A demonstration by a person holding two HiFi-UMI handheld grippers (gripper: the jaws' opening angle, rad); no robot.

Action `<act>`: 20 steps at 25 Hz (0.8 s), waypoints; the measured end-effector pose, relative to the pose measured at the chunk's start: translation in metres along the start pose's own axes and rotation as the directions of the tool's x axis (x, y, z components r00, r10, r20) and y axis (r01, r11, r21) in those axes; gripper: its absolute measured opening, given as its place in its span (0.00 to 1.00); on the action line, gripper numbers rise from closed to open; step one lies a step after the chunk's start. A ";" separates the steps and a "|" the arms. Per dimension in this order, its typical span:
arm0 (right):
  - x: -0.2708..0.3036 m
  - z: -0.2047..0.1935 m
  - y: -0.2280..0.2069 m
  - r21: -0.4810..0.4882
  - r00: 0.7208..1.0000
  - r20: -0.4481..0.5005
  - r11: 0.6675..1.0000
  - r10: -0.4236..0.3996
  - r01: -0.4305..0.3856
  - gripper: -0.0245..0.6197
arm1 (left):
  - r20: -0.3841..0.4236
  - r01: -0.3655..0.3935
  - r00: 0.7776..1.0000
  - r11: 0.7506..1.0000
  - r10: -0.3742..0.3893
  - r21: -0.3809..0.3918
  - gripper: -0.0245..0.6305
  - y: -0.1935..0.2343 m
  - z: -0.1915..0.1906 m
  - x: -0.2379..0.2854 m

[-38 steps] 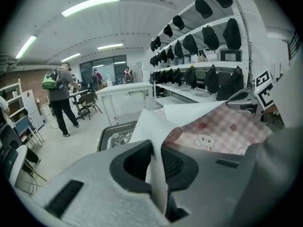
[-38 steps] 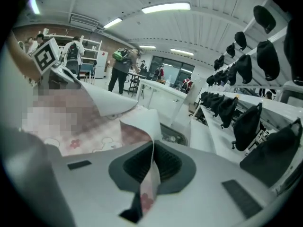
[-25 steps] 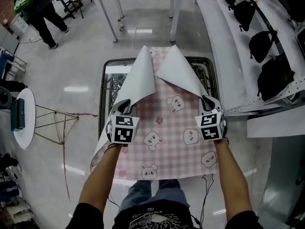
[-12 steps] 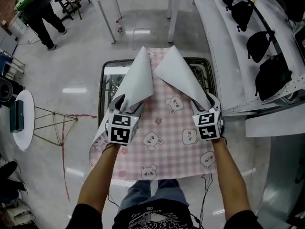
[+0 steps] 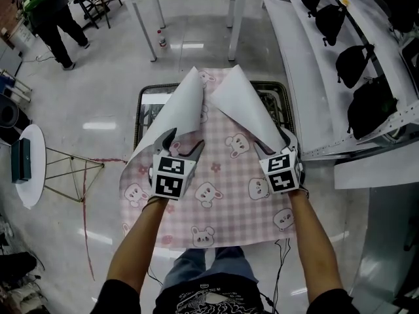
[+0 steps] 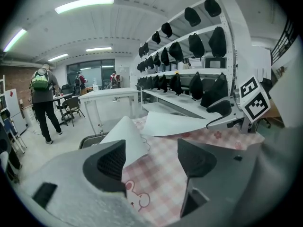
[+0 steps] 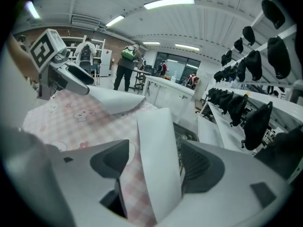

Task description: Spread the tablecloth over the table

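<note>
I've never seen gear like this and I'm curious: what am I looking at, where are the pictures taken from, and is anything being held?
No robot here: a person holds a two-jaw tool in each hand; the cubes with square markers belong to those tools. The head view comes from a camera on the person's head, looking steeply down. The other two come from cameras riding on the left gripper and the right gripper, looking along their jaws. On the dark-framed table lies a pink checked tablecloth printed with little animals; its two far corners are folded back, white underside up. Both pairs of jaws have just been opening and stand apart, gripping nothing; one folded flap stands loosely between the right jaws.
</note>
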State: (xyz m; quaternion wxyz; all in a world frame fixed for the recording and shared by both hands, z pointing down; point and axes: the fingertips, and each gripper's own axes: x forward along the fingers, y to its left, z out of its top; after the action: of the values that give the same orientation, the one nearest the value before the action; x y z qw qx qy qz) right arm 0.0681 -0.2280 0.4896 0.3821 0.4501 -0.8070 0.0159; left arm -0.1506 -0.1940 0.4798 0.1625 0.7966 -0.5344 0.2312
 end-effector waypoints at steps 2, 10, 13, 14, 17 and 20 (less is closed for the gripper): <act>0.002 -0.006 0.002 -0.028 1.000 -0.023 1.000 0.004 -0.005 0.56 | 0.002 0.007 1.000 1.000 -0.007 -0.003 0.57 -0.004 0.001 0.002; 0.016 -0.041 -0.006 -0.120 0.992 -0.122 0.993 -0.038 0.023 0.45 | -0.003 0.061 0.998 0.998 -0.061 0.002 0.57 -0.030 0.007 0.021; 0.016 -0.045 -0.013 -0.126 0.993 -0.111 0.992 -0.038 0.024 0.36 | -0.003 0.081 0.997 0.997 -0.081 0.007 0.57 -0.041 0.012 0.030; 0.015 -0.045 -0.016 -0.122 0.994 -0.104 0.992 -0.039 0.026 0.35 | -0.001 0.086 0.996 0.996 -0.086 0.007 0.57 -0.044 0.014 0.033; 0.014 -0.047 -0.027 -0.096 0.995 -0.087 0.995 -0.043 0.034 0.32 | 0.004 0.105 0.995 0.994 -0.105 0.010 0.56 -0.056 0.022 0.043; 0.012 -0.048 -0.040 -0.062 0.996 -0.072 0.997 -0.050 0.046 0.28 | 0.006 0.133 0.991 0.991 -0.133 0.009 0.55 -0.070 0.032 0.053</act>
State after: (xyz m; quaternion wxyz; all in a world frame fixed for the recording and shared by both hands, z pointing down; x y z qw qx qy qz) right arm 0.1227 -0.2427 0.5183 0.4254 0.4567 -0.7813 -0.0012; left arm -0.0627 -0.2250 0.4805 0.1722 0.8320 -0.4795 0.2193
